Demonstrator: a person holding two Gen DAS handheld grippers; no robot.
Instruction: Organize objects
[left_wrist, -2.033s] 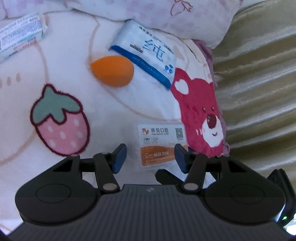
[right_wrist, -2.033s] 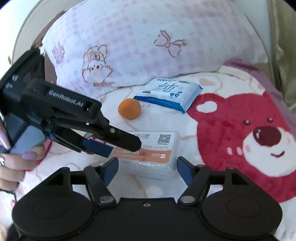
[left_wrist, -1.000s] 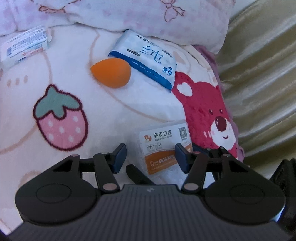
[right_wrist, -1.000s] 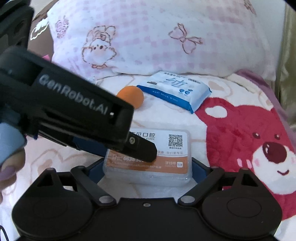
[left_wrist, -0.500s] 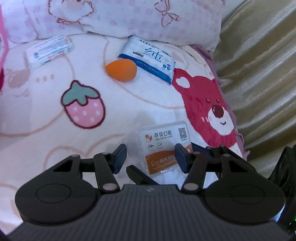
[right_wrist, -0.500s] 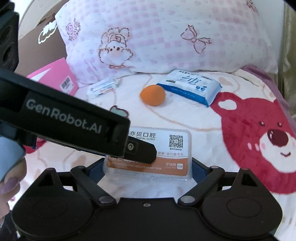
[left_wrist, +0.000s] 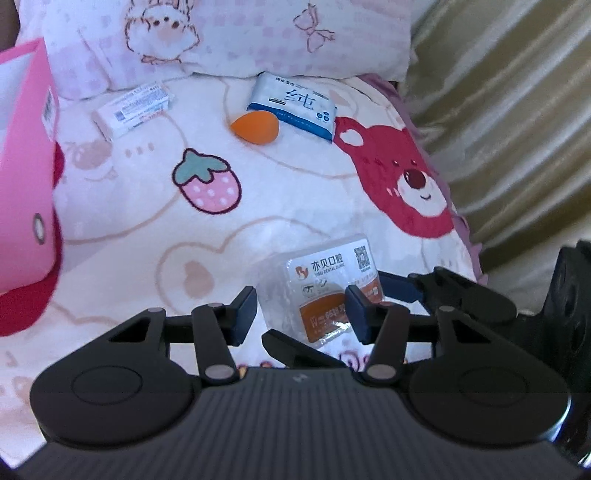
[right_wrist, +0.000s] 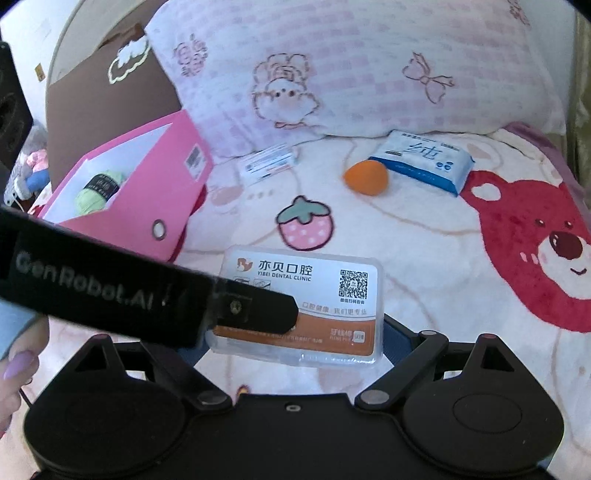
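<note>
A clear plastic dental floss box (right_wrist: 317, 295) with a white and orange label is held above the blanket. My right gripper (right_wrist: 295, 343) is shut on it, its blue pads at the box's two ends. In the left wrist view the box (left_wrist: 325, 291) sits just ahead of my left gripper (left_wrist: 301, 308), which is open and empty; its right pad overlaps the box's edge. The left gripper's arm (right_wrist: 110, 288) crosses the front of the right wrist view. An orange sponge (right_wrist: 365, 177), a blue wipes pack (right_wrist: 424, 158) and a small white box (right_wrist: 267, 162) lie near the pillow.
A pink box (right_wrist: 147, 195) stands open at the left with green yarn (right_wrist: 98, 190) inside; it also shows in the left wrist view (left_wrist: 26, 177). A pink checked pillow (right_wrist: 369, 66) lies at the back. A gold curtain (left_wrist: 517, 110) hangs beyond the blanket's right edge.
The right gripper closed on the floss box and lifted it off the blanket. Both grippers rose and pulled back, bringing the pink box into view at the left.
</note>
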